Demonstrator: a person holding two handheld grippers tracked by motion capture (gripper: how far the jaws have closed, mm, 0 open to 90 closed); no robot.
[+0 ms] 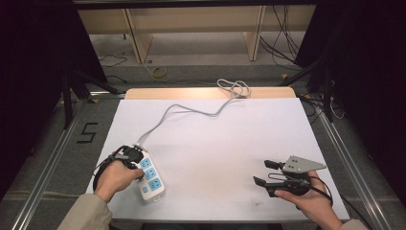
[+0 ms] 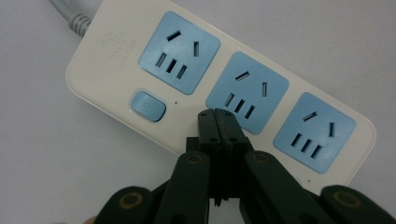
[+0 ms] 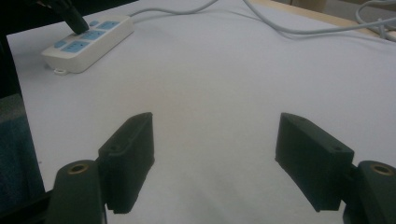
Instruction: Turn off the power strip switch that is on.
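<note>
high view: the power strip (image 1: 149,178) lies on the white table (image 1: 230,139) at about 7 o'clock, its grey cord (image 1: 191,111) running off toward 1 o'clock to a loose coil at the far edge.
left gripper (image 1: 136,162): jaws closed together with nothing between them, tips set over the strip's near long edge, in the left gripper view (image 2: 217,116) just at 4 o'clock from the blue switch (image 2: 148,106); touching or just above, i cannot tell.
right gripper (image 1: 262,173): jaws spread wide and empty, resting at about 4 o'clock on the table, well apart from the strip; the right gripper view (image 3: 215,158) looks across bare tabletop between them.
sockets: three blue faces in a row, none with a plug in it.
progress: as i judge it, the work is pressing the switch with the closed tips; the approach looks done, the tips sit beside the button rather than on it, so the press itself seems left to do.
switch state: no lit lamp that i can make out.
writing: faint embossed lettering beside the first socket (image 2: 180,52), too pale to read; a black "5" mark (image 1: 87,132) on the floor at 9 o'clock.
</note>
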